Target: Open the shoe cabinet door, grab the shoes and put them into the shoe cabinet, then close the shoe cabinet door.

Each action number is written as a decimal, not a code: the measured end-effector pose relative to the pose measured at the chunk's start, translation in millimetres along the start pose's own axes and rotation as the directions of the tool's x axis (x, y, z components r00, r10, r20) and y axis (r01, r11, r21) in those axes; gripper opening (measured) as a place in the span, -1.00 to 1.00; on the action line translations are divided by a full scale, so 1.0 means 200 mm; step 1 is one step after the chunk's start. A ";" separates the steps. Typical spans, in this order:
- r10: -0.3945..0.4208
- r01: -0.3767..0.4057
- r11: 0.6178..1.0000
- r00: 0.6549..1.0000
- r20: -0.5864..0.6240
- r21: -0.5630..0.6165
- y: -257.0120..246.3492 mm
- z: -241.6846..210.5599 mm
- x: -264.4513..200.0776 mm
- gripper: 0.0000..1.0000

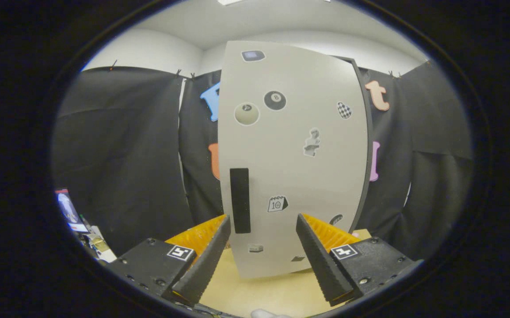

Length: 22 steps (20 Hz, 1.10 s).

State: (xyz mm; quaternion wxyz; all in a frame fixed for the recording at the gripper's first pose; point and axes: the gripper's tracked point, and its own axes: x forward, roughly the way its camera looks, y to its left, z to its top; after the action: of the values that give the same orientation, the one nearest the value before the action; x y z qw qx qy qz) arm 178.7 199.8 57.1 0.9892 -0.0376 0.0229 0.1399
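- I see the shoe cabinet door [294, 154] standing upright just ahead of the fingers, pale grey, its face turned toward me and its lower edge resting close to the light wooden surface [264, 293].
- A dark vertical handle [240, 200] sits near the door's left edge, just above and beside the left fingertip.
- Stickers are scattered over the door face: a black eight ball [275, 100], a pale ball [246, 113], a chequered patch [344, 110] and a calendar [277, 203], among others.
- A dark edge strip [367, 145] runs down the door's right side.
- My gripper [262, 221] is spread wide, its fingers apart and holding nothing; the door's lower part shows between them.
- I cannot tell whether either fingertip touches the door.
- Black cloth [122, 154] hangs behind the cabinet on both sides.
- White walls and ceiling [171, 39] show above the cloth.
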 end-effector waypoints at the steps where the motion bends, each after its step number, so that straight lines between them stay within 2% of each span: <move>1: -0.006 0.006 1.000 1.000 0.010 -0.001 -0.01 0.03 -0.02 0.96; 4: -0.038 0.037 0.999 0.999 0.029 0.009 -0.07 0.10 -0.07 0.96; 15: -0.263 0.261 0.964 0.963 0.055 0.043 -0.54 0.19 -0.35 0.96; 22: -0.314 0.312 0.948 0.949 0.031 0.056 -0.77 0.13 -0.45 0.96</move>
State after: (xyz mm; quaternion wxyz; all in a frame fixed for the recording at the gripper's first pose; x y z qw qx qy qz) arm 136.8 30.1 98.8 0.9997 -0.0130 0.0009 -0.0187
